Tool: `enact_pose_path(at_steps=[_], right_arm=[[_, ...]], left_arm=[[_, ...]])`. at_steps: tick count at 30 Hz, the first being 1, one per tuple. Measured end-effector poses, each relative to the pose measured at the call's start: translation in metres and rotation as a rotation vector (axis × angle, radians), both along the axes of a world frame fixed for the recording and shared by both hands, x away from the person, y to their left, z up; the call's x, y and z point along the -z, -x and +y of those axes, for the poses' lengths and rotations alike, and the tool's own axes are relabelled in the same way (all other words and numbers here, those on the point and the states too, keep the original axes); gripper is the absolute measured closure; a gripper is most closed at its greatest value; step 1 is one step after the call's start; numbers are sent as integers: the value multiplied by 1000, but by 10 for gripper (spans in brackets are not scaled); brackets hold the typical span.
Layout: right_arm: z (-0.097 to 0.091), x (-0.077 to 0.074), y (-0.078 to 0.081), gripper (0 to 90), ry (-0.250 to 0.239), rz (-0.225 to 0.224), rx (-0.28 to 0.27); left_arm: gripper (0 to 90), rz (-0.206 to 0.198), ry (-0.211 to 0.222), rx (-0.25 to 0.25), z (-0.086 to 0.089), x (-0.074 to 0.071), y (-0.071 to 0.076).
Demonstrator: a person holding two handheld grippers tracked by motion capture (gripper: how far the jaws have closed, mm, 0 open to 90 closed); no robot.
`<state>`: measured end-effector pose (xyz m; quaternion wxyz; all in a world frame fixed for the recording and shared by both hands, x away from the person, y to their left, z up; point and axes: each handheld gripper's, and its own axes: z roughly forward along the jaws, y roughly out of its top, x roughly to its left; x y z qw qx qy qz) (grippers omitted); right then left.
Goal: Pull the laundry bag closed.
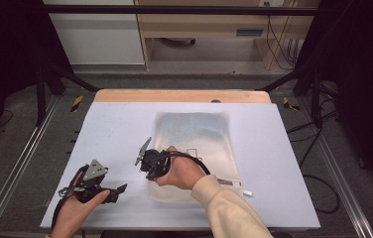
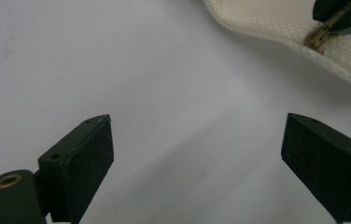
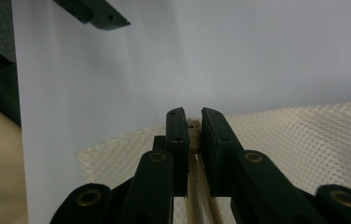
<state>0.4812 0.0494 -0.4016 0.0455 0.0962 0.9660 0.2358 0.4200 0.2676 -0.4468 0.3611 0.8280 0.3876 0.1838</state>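
Observation:
A cream mesh bag (image 1: 194,134) lies flat on the white table (image 1: 115,129). My right gripper (image 1: 151,173) reaches its near left corner from above. In the right gripper view the right gripper (image 3: 193,125) is shut on the brass zipper pull (image 3: 193,136), with the mesh bag (image 3: 304,140) spread beneath. My left gripper (image 1: 121,189) rests at the front left, apart from the bag. Its jaws stand wide open over bare table in the left gripper view (image 2: 197,154), where the bag's corner (image 2: 267,21) and the zipper pull (image 2: 319,36) appear at the top right.
A small white tag (image 1: 247,192) sticks out at the bag's near right corner. A wooden strip (image 1: 174,95) borders the table's far edge. Black frame posts (image 1: 43,84) and cables stand beside the table on both sides.

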Motion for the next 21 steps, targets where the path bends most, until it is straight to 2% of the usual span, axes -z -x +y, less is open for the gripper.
enact_pose_path(at_steps=[2, 4, 10, 17, 21], right_arm=[[0, -3, 0, 820, 1, -6, -1], [-1, -8, -1, 819, -6, -9, 1], [-1, -10, -1, 820, 0, -9, -1], [0, -13, -1, 820, -3, -12, -3], [-1, -14, -1, 820, -3, -6, 0]], left_arm=[[94, 1, 12, 6, -4, 0, 0], [96, -17, 25, 12, -7, -2, 1], [123, -44, 74, 29, -10, -8, 4], [159, -31, 137, 66, -20, -11, 5], [171, -6, 171, 89, -28, -10, 5]])
